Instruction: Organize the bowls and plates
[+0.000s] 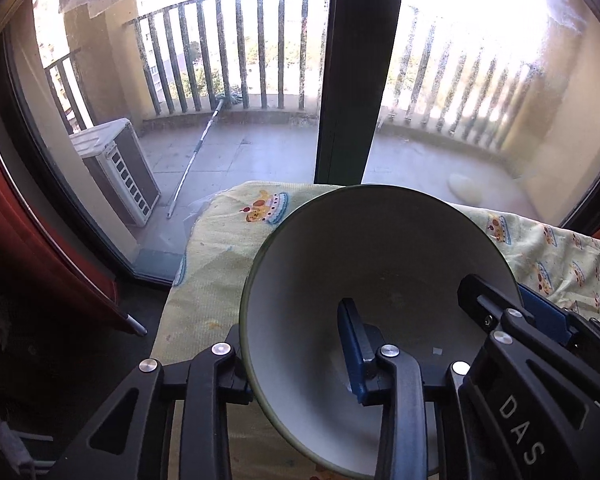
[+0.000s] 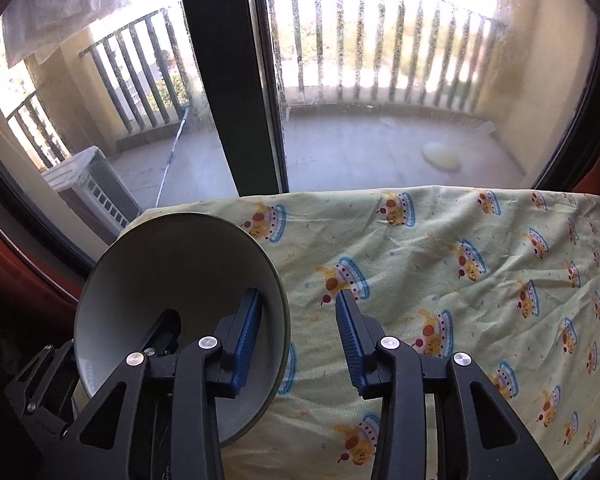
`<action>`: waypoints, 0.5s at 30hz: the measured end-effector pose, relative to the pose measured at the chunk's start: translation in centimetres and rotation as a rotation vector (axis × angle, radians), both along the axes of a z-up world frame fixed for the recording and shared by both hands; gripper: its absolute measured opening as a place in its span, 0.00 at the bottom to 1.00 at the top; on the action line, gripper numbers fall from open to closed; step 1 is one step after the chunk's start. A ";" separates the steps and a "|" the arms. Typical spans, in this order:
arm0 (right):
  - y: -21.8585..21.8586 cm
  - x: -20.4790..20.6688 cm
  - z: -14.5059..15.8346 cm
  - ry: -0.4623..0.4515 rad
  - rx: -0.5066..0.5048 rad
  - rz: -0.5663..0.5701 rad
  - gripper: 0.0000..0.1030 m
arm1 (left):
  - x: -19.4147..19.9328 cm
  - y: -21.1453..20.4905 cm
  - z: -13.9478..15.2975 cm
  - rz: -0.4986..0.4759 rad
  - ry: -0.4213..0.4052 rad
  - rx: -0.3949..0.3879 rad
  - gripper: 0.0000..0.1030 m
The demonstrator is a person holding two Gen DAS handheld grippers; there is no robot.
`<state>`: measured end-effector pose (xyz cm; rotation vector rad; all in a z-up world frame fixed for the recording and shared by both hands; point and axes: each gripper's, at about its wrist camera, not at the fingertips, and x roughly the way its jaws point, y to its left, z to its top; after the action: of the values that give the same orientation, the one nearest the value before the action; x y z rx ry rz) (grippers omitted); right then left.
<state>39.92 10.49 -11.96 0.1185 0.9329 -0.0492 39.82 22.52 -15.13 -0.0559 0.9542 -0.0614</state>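
Judging progress: early. One bowl (image 1: 364, 280) sits on the cloth-covered worktop (image 2: 460, 260), near its window-side corner. The left tongs (image 1: 296, 356) and right tongs (image 2: 296, 332) each straddle its rim at opposite sides, narrowed; firm contact cannot be confirmed. No plates or stack visible; sorting remains.

I face a big dusty window (image 1: 220, 80) with a dark centre frame (image 1: 356, 72). Beyond it lies a sunlit balcony (image 2: 380, 152) with a railing (image 1: 228, 48), an AC unit (image 1: 120, 168) and a pole (image 1: 196, 152). Below me is a table under a yellow printed cloth (image 2: 460, 280).
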 end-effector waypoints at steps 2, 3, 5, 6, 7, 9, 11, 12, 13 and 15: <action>0.2 0.0 0.0 -0.003 0.015 0.008 0.30 | -0.1 0.1 0.1 0.001 -0.003 -0.006 0.27; 0.2 0.0 0.0 -0.003 0.022 0.012 0.26 | 0.0 0.1 0.2 0.000 -0.005 -0.010 0.26; 0.4 0.1 0.1 -0.003 0.039 0.019 0.18 | 0.1 0.2 0.2 0.000 -0.003 -0.011 0.24; 0.4 0.1 0.1 -0.006 0.036 0.019 0.17 | 0.2 0.2 0.2 0.000 -0.004 -0.008 0.22; 0.5 0.1 0.2 -0.008 0.030 0.020 0.17 | 0.1 0.1 0.2 -0.001 -0.006 -0.003 0.21; 0.7 0.1 0.2 -0.012 0.024 0.022 0.17 | -0.1 0.0 0.2 -0.003 -0.007 0.004 0.20; 0.7 -0.1 0.2 -0.013 0.015 0.026 0.17 | -0.1 0.0 0.1 -0.008 -0.004 0.012 0.19; 0.7 -0.2 0.3 -0.014 0.009 0.026 0.17 | -0.2 0.0 0.1 -0.011 -0.001 0.012 0.18; 0.7 -0.4 0.3 -0.017 0.003 0.025 0.17 | -0.3 -0.1 0.1 -0.014 0.003 0.011 0.18; 0.5 -0.6 0.4 -0.016 0.000 0.020 0.17 | -0.5 -0.2 0.1 -0.017 0.008 0.007 0.18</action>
<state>39.31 10.94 -11.59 0.1092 0.9183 -0.0300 39.32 22.31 -14.99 -0.0417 0.9634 -0.0739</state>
